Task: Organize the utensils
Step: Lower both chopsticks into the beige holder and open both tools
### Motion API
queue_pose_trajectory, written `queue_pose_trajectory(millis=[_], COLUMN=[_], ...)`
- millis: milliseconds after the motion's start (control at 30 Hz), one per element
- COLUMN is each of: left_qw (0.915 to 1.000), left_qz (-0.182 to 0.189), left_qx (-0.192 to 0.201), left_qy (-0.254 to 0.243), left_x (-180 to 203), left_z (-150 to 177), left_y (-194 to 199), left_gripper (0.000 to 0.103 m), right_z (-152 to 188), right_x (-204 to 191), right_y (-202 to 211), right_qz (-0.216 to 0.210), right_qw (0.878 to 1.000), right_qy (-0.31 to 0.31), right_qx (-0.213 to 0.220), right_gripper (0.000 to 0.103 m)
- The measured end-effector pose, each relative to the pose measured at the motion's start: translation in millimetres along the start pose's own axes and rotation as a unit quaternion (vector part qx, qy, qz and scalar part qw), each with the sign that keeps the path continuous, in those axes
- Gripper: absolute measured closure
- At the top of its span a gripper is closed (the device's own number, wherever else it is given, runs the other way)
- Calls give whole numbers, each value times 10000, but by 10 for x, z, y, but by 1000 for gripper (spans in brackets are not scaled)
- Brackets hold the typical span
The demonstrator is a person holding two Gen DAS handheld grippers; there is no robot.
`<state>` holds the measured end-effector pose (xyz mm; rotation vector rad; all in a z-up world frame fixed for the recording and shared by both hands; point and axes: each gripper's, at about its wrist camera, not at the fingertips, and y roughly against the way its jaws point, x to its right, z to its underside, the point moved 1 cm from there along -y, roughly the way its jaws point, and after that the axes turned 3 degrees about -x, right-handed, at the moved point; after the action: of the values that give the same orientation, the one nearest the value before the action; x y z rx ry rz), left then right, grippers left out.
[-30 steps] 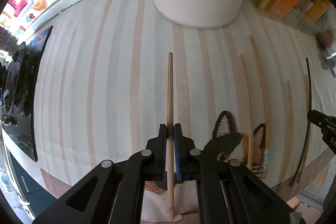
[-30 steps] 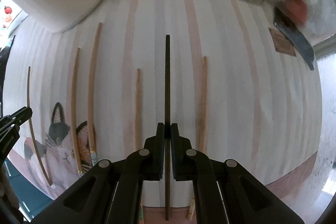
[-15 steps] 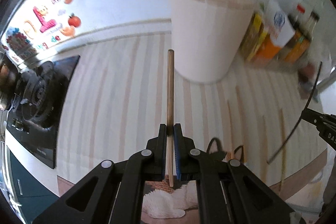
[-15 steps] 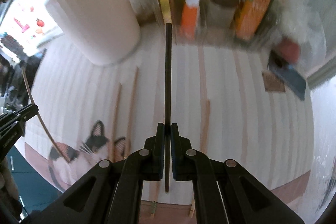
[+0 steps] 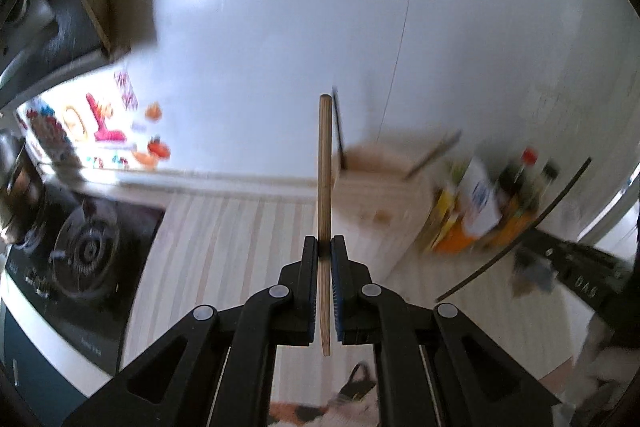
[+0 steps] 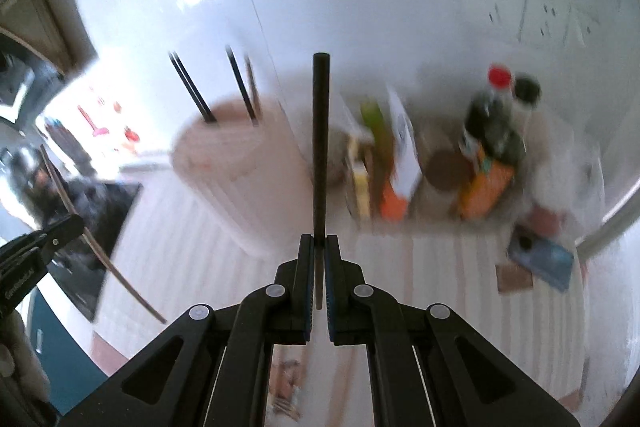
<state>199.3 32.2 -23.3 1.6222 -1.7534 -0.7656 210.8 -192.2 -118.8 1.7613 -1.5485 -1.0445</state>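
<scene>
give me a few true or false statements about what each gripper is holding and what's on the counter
1. The left gripper is shut on a light wooden chopstick. True.
2. The right gripper is empty. False: it is shut on a black chopstick.
3. The white holder already has chopsticks standing in it. True.
4. The bottles stand left of the holder in the right wrist view. False: they stand to its right.
5. A stove lies beside the striped mat. True.
</scene>
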Motion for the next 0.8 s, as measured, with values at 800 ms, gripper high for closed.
queue_pose_trajectory(millis=[800], left_qw=[9992], left_qz=[222], left_qx=[261], left_qy=[190], left_x=[73], left_z=[-1492], left_y=[-782], left_gripper=[99], right_z=[-1740], right_x=[-563], right_y=[-168], right_qz=[-427], right_qw=[9979], right_qy=[-75], right_qx=[490], right_gripper=[98])
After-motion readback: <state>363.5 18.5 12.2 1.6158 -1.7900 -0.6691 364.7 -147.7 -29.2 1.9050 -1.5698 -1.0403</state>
